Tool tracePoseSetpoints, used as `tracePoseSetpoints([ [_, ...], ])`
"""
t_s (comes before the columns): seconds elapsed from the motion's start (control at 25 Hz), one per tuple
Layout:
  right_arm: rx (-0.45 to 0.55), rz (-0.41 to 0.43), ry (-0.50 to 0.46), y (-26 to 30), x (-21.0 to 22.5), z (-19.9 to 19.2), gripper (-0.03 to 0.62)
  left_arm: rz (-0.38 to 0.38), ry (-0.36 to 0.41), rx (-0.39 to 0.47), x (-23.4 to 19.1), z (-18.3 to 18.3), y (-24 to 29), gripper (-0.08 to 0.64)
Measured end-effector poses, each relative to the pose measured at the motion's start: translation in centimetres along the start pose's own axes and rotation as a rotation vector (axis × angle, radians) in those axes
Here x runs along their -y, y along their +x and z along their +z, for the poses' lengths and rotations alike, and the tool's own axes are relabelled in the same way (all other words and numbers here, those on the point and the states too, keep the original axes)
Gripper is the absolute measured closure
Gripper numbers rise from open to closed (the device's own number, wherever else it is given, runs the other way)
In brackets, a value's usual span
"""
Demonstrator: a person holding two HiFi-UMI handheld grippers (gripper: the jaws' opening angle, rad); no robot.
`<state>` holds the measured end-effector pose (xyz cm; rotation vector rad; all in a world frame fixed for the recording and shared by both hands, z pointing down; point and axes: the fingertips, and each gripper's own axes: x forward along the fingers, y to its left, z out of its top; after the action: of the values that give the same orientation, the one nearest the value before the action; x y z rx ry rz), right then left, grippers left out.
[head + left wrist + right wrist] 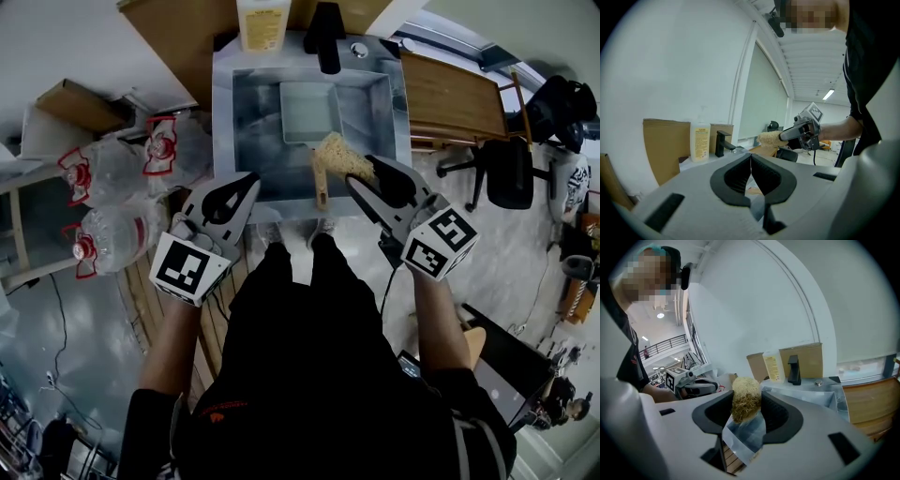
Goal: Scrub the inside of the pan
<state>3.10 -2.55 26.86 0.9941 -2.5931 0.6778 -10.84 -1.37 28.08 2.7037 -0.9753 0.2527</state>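
The right gripper (361,171) clamps a straw-coloured loofah scrubber (339,155) over the sink's (221,122) near edge. The left gripper (251,180), pinched shut and empty, hovers near the pan (305,112).

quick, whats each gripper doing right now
Left gripper: shut, nothing between its jaws.
Right gripper: shut on the scrubber.

A steel sink (223,112) has a black faucet (327,36) and a yellow soap bottle (262,23) (label too small to read) at its back rim, in front of cardboard (173,33). Clear water bottles (112,234) with red handles lie left of it. A wooden board (455,98) and a black office chair (506,173) are to its right.
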Motion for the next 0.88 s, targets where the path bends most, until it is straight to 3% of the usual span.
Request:
tracePoseSetpoints([
  [0.28, -0.019, 0.047, 0.003, 1.5, 2.8, 0.1, 0.403, 0.035, -0.007, -0.017, -0.4, -0.9, 2.1, 0.540],
  [0.44, -0.038, 0.080, 0.009, 2.6, 4.7, 0.0, 0.403, 0.069, -0.063, -0.056, -0.7, -1.7, 3.9, 0.540],
  [0.6, -0.062, 0.104, 0.019, 4.0, 7.0, -0.3, 0.403, 0.082, -0.031, -0.053, -1.5, -2.7, 6.0, 0.540],
  [0.88, -0.116, 0.148, 0.010, 6.3, 10.4, -0.5, 0.403, 0.120, -0.064, -0.078, -2.9, -3.0, 9.1, 0.540],
])
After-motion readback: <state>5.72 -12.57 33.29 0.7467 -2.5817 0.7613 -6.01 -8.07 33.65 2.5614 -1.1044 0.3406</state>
